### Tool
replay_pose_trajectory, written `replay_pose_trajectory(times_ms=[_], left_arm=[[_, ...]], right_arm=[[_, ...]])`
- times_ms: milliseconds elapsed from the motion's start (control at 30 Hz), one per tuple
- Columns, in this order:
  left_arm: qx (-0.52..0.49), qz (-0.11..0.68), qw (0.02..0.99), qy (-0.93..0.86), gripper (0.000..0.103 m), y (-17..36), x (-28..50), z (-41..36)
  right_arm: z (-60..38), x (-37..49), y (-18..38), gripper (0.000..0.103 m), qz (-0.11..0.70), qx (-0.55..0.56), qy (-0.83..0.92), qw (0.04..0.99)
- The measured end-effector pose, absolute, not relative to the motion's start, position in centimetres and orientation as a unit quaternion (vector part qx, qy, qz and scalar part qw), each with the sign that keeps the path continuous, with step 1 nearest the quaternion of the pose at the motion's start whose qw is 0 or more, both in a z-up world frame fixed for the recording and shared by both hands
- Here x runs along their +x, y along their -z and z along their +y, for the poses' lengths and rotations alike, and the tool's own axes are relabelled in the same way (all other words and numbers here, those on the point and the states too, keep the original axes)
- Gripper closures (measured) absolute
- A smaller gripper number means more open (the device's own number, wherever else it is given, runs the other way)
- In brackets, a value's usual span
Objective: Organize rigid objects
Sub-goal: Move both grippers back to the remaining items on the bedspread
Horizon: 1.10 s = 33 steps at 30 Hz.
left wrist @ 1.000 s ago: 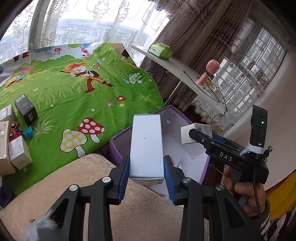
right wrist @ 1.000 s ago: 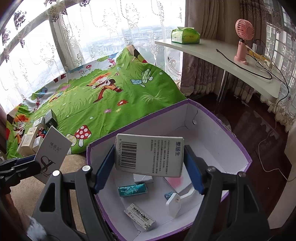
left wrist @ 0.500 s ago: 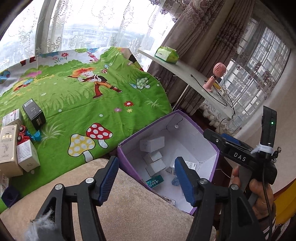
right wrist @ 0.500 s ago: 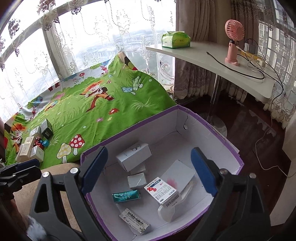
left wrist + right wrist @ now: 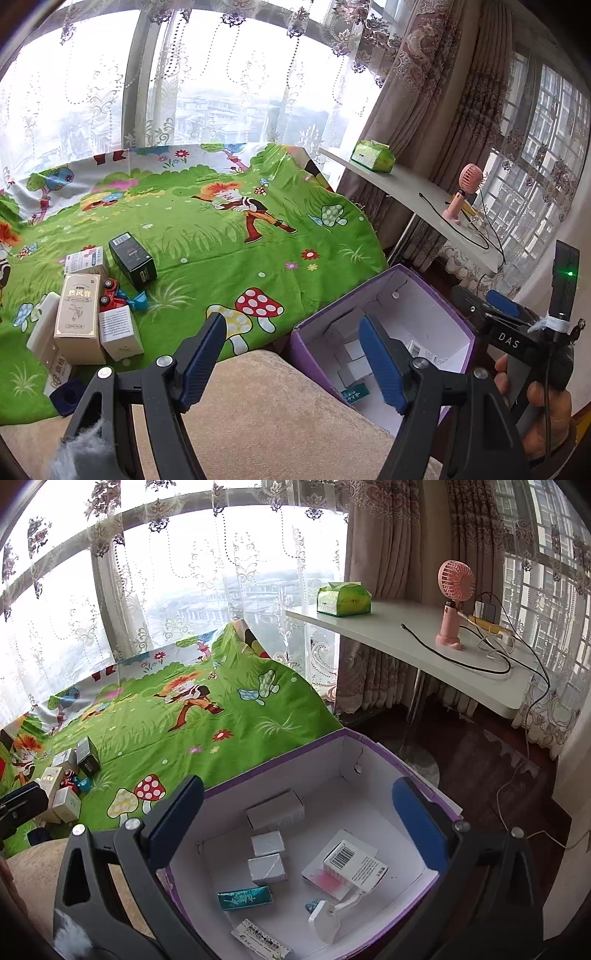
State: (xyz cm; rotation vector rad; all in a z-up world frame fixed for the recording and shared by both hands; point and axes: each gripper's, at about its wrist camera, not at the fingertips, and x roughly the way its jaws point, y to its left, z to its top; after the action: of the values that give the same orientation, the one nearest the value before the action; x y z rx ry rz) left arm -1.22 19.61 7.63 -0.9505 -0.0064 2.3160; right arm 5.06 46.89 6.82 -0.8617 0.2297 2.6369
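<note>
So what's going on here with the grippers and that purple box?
A person is sorting small boxes off the green cartoon blanket into the purple box. Both the left gripper and the right gripper are empty, and their jaws have just been opening. Several cartons already lie in the box, among them a barcoded white carton. More boxes wait on the blanket, such as a black box and a tan box.

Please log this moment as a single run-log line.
left claw: open, empty | right claw: open, empty, jaws just opening over purple box | barcode box: in box | boxes on green cloth: waiting
</note>
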Motion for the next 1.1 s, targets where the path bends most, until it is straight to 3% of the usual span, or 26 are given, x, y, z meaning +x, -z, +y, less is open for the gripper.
replay_pose_trajectory(times_ms=[367, 867, 1033, 1100], left_arm=[[-0.349, -0.053, 0.287, -0.89, 0.029, -7.8, -1.5, 13.5], [-0.364, -0.104, 0.157, -0.912, 0.036, -6.4, -3.5, 0.5], [-0.386, -0.079, 0.143, -0.908, 0.041, -5.4, -4.7, -0.8], [-0.399, -0.068, 0.143, -0.903, 0.048, -4.9, -5.4, -1.0]], right_arm=[[43.8, 4.4, -6.4, 0.0, 0.091, -0.315, -0.94, 0.097], [37.2, 2.1, -5.2, 0.0, 0.081, -0.353, -0.932, 0.012], [35.0, 1.1, -5.0, 0.0, 0.077, -0.365, -0.928, -0.018], [34.1, 0.8, -5.1, 0.001, 0.073, -0.365, -0.928, -0.023]])
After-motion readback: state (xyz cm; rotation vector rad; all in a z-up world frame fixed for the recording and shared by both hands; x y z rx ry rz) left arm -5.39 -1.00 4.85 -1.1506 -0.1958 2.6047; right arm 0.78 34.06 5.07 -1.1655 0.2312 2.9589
